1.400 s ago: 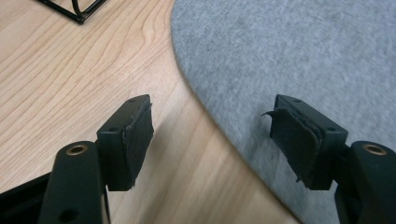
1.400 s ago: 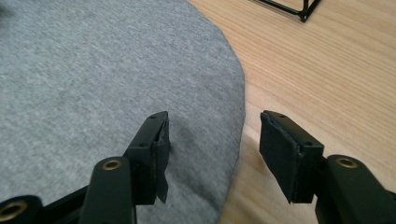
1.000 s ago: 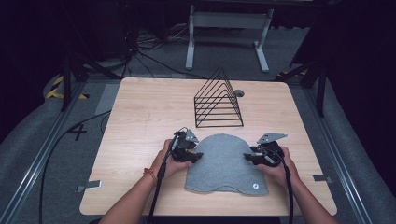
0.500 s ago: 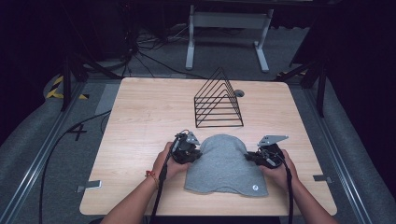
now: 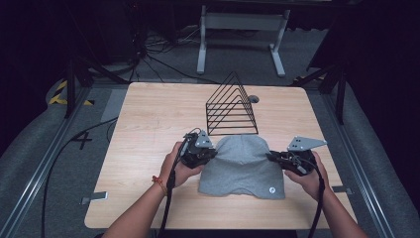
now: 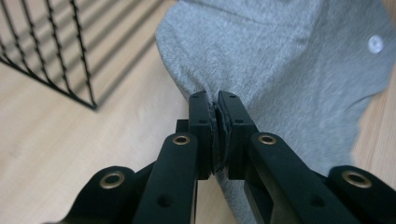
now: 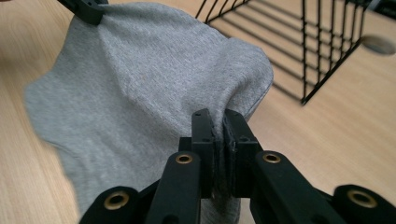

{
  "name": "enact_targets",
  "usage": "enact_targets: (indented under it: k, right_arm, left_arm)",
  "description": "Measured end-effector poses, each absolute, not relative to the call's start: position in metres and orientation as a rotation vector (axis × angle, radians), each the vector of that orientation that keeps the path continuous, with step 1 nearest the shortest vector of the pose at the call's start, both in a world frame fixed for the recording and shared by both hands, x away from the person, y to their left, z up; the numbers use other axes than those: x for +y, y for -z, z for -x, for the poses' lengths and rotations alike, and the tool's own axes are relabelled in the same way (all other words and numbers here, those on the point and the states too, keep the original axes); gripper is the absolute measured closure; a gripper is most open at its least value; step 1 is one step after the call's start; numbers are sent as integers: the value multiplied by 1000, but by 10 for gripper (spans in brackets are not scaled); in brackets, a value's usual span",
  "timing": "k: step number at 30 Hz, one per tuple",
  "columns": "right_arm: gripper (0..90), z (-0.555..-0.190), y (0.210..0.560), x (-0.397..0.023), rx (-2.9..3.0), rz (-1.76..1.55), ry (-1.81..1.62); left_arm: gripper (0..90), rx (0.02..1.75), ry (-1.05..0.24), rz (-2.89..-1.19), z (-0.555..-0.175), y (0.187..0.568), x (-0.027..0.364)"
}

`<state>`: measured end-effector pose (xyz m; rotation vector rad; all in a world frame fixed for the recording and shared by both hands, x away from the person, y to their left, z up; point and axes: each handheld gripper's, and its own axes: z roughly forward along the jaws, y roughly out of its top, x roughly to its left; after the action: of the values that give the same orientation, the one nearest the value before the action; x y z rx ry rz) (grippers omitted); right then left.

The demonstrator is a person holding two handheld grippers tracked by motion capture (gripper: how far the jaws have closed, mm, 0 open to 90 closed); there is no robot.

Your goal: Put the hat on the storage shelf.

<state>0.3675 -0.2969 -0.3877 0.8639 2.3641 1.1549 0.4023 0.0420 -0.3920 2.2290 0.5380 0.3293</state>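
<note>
The grey knit beanie (image 5: 243,166) lies on the light wooden table (image 5: 148,129), just in front of the black wire triangular rack (image 5: 231,106).

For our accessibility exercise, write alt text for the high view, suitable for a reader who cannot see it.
A person holds a grey beanie by its two sides, the left gripper and right gripper each clamped shut on an edge, above a light wooden table. Just beyond the beanie stands a black wire rack shaped like a triangle.
</note>
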Motion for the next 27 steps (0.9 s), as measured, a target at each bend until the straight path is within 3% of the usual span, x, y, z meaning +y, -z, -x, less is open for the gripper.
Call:
enact_targets:
  k: [10,18,27]
  right_arm:
    - [842,-374,328,-304,2227,-809,-1209]
    - [842,-386,272,-307,2136,-757,-1231]
    - [840,-418,208,-300,2046,-727,-1229]
  left_arm:
    - [851,444,-474,-2174,-408,321,36]
    - [851,443,-519,-2123,-424,274,38]
    - [852,457,-622,-2070,-450,220,39]
